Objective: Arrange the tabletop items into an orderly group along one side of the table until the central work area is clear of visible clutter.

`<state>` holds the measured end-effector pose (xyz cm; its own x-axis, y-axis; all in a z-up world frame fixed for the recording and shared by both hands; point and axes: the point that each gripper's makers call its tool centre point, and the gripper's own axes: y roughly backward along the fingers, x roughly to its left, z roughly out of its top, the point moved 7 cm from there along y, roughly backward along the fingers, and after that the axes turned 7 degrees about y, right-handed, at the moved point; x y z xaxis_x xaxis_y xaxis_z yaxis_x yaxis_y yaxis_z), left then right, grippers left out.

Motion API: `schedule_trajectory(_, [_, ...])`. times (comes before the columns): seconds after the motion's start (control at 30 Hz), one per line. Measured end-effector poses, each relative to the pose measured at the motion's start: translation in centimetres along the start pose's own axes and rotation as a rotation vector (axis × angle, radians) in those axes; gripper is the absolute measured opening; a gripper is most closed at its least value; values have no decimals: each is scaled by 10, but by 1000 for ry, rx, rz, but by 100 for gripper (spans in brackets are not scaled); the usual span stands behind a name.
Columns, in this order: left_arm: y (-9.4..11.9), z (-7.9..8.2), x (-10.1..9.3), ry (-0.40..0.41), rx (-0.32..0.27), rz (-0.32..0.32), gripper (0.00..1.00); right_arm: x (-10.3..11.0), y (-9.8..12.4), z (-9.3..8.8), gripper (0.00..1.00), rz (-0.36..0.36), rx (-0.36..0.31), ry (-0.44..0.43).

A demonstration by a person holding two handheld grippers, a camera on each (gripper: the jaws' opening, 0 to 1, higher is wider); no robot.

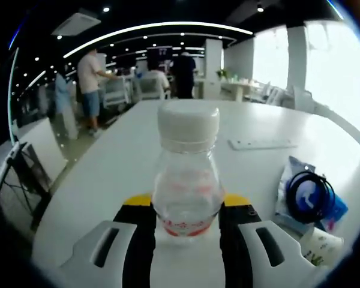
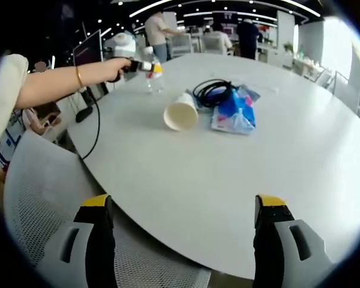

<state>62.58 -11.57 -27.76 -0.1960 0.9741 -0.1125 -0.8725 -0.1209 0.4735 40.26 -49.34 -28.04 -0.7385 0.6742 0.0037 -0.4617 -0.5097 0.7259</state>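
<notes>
White and round-edged, the surface [image 2: 240, 180] stretches away into an open office with ceiling spotlights, bright windows on one side and several people standing at desks far behind.

Nearest in the left gripper view stands a clear plastic bottle [image 1: 188, 180] with a broad white cap and a red band near its base, upright on the surface. The left gripper [image 1: 187, 219] has its yellow-tipped black fingers [image 1: 139, 240] pressed against the bottle's lower sides, gripping it. In the right gripper view the same bottle [image 2: 154, 73] shows small near the far left edge of the surface, with a person's outstretched arm [image 2: 60, 77], a bangle at the wrist, holding the left gripper [image 2: 145, 67] onto it.

Beyond the bottle, toward the middle of the surface, a white paper cup [image 2: 181, 111] lies on its side with its mouth toward the camera. Just beside it rests a blue packet [image 2: 234, 115], and a coil of black cable [image 2: 213, 91] lies partly on the packet's far end. A flat pale strip [image 1: 263, 144] lies farther along the surface; what it is cannot be made out.

The right gripper [image 2: 183, 231] hangs at the near rim, its fingers [image 2: 99, 231] wide apart with nothing between them. Below the rim a white mesh chair [image 2: 54, 204] is cut off by the frame. Printing on the packet is too blurred to read.
</notes>
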Motion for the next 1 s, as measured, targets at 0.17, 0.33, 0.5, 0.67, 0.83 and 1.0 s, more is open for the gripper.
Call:
schedule_trajectory(0.17, [-1, 1, 1, 8, 5, 13, 39, -1, 0, 0, 97, -3, -2, -2])
schedule_trajectory(0.33, [-1, -3, 0, 21, 24, -1, 44, -1, 0, 1, 97, -2, 0, 2])
schedule_trajectory(0.5, [2, -8, 4, -5, 12, -15, 59, -2, 1, 3, 97, -10, -18, -8])
schedule_trajectory(0.67, [7, -7, 7, -51, 13, -34, 70, -3, 2, 5, 98, -11, -43, -25])
schedule_trajectory(0.83, [14, -5, 9, -59, -2, -46, 85, -4, 3, 6, 98, -14, -61, -42])
schedule_trajectory(1.0, [27, -1, 5, -25, -27, -71, 98, -2, 3, 8, 99, -8, -61, -21])
